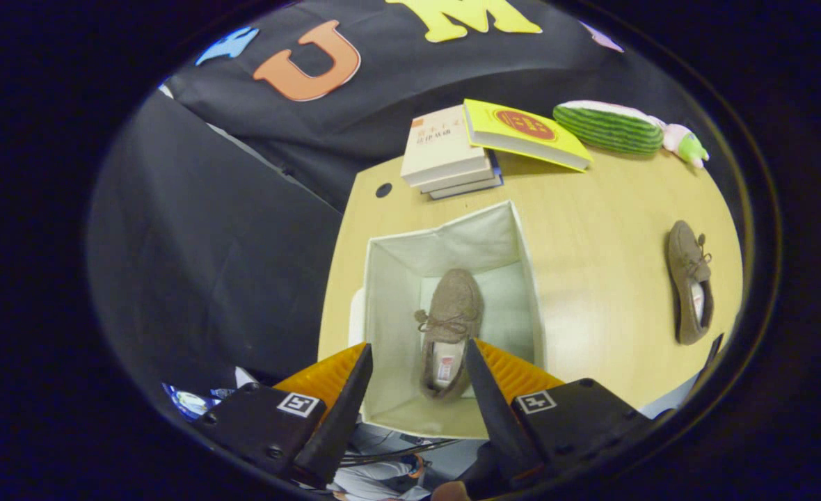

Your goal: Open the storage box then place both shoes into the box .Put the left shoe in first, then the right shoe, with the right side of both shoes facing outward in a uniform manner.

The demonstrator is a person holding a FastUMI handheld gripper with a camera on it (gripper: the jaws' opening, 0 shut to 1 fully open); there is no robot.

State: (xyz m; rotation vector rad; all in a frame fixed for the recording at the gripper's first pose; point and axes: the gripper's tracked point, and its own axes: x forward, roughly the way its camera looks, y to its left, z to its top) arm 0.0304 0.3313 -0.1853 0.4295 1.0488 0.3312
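Brown shoe point(447, 327) inside open fabric box point(389, 278); fingers point(344, 403) apart, empty; insole label unreadable; second shoe point(689, 282) on table point(605, 264).

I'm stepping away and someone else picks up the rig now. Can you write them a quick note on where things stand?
Tongs: open and holding nothing, raised above the box, one shoe seen between the fingers.
Box: open, standing on the table in front of a stack of books.
Done: one shoe lies flat on the bottom of the box, toe pointing away from the tongs.
Left: the second shoe lies on the table, well off to one side of the box, apart from it. Pick it up and set it in beside the first, facing the same way.
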